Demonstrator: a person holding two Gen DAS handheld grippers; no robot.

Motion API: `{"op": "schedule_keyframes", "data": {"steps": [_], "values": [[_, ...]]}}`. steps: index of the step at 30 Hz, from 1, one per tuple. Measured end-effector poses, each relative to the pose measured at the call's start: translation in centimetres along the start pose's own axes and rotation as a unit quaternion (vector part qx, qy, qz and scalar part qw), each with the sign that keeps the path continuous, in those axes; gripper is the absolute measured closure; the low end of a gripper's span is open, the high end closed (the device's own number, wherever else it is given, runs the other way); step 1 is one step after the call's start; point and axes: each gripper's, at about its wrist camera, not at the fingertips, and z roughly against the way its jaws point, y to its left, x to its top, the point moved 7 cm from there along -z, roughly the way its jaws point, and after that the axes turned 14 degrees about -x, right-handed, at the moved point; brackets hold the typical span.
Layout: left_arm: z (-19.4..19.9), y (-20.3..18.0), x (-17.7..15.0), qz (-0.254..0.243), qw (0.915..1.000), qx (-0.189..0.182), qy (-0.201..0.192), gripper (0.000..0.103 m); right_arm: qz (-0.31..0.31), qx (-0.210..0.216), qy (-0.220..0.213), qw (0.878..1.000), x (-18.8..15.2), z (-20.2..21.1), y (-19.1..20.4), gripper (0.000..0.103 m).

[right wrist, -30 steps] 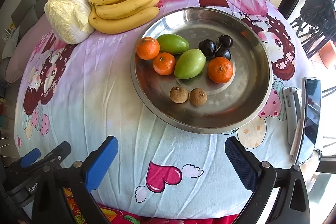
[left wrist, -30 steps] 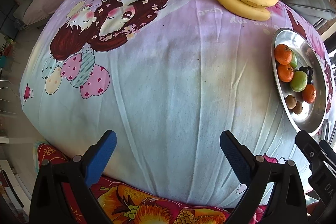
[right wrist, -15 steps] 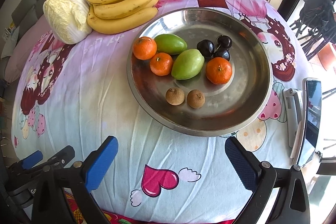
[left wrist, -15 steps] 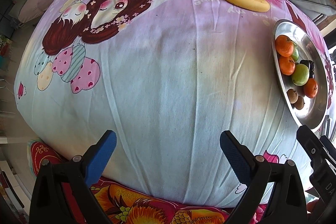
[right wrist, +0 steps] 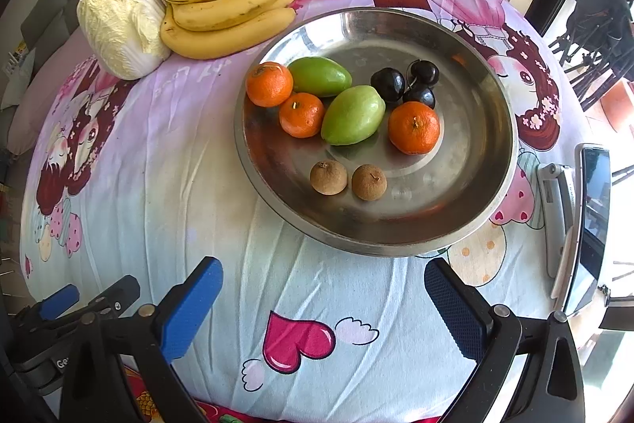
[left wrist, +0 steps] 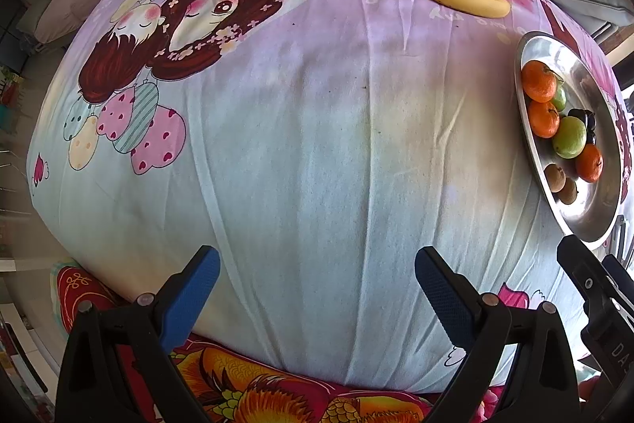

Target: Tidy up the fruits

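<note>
Both claws spread wide, nothing between the blue pads: left gripper [left wrist: 317,288] over bare cloth near the table's front edge, right gripper [right wrist: 323,298] over the cloth just in front of the bowl.

Cartoon tablecloth [right wrist: 166,185] covers the round table: girl figures, hearts, faint white script near the bananas, reads something like "Love", rest not legible. Red patterned cloth [left wrist: 277,399] shows under its front edge.

Steel bowl [right wrist: 467,224] sits right of table centre; from the left wrist view it's at the far right [left wrist: 594,221]. Contents:
- two green mangoes [right wrist: 352,114], one behind the other, touching
- three mandarins [right wrist: 414,127]: two on the left side touching each other, one to the right of the front mango
- cluster of dark cherries [right wrist: 408,84] at the back, just behind the right mandarin
- two brown longans [right wrist: 329,177] at the front, side by side, close together

Outside the bowl, far-left of it: bunch of bananas [right wrist: 230,6], brown-speckled, lying on the cloth just beside the rim. Napa cabbage [right wrist: 121,22] touches the bananas' stem end.

Phone on a stand [right wrist: 590,224] at the right table edge, screen dark. Partial lettering on the gripper bodies, "Ge…" and "DA…", cut off.
</note>
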Motion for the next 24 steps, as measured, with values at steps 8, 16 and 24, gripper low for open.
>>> {"op": "schedule_keyframes", "data": {"steps": [8, 16, 24], "values": [[0.0, -0.3, -0.2, 0.0, 1.0, 0.0, 0.0, 0.004, -0.001, -0.001, 0.002, 1.0, 0.0, -0.1, 0.0, 0.0], [0.1, -0.4, -0.2, -0.003, 1.0, 0.001, 0.0, 0.004, 0.0, -0.002, 0.0, 1.0, 0.0, 0.0, 0.0, 0.0], [1.1, -1.0, 0.2, -0.018, 0.9997, 0.005, -0.014, 0.004, 0.003, -0.001, -0.001, 1.0, 0.0, 0.1, 0.0, 0.0]]}}
